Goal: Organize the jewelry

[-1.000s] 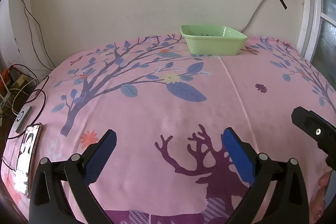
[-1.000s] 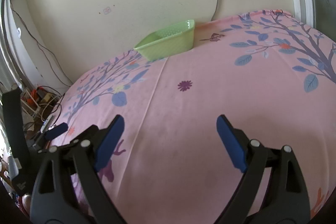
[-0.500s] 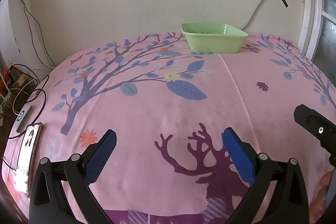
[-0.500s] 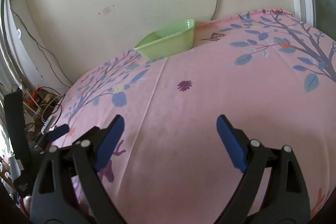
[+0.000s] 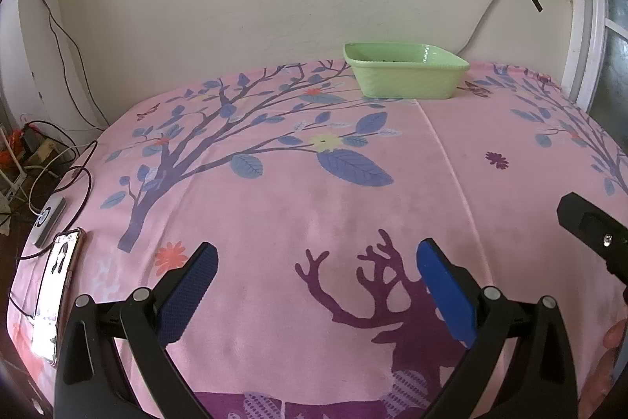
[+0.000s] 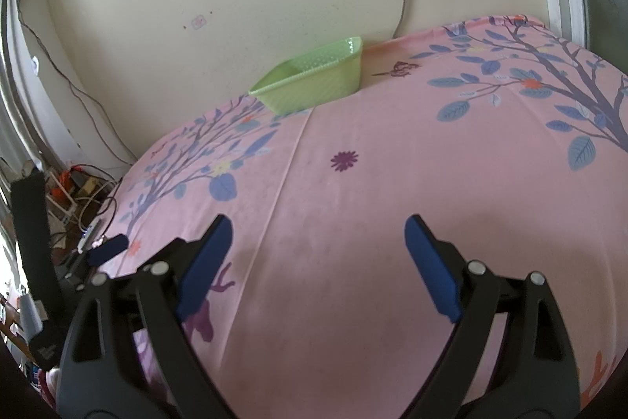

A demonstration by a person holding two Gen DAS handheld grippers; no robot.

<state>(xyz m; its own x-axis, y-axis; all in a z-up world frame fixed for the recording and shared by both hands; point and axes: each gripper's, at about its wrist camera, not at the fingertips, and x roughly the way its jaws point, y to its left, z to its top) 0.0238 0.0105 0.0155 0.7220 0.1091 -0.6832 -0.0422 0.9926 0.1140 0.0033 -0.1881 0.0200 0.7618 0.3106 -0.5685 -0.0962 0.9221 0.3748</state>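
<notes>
Both our left tongs (image 5: 314, 285) and right tongs (image 6: 318, 262) stay spread wide, empty, over the pink bedsheet (image 5: 298, 199). Little has changed; the green basket (image 5: 406, 69) remains by the wall.

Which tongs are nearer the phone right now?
Left. The left tongs hang open over the cloth's near edge, with the phone just outboard of them. The right tongs, also open, sit farther across, beyond the left ones.

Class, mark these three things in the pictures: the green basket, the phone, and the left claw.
green basket (image 5: 406, 81), left wrist view, on its front wall.
phone (image 5: 57, 285), left wrist view, on its lit screen.
left claw (image 5: 312, 275), left wrist view, midway between its open fingertips.
</notes>
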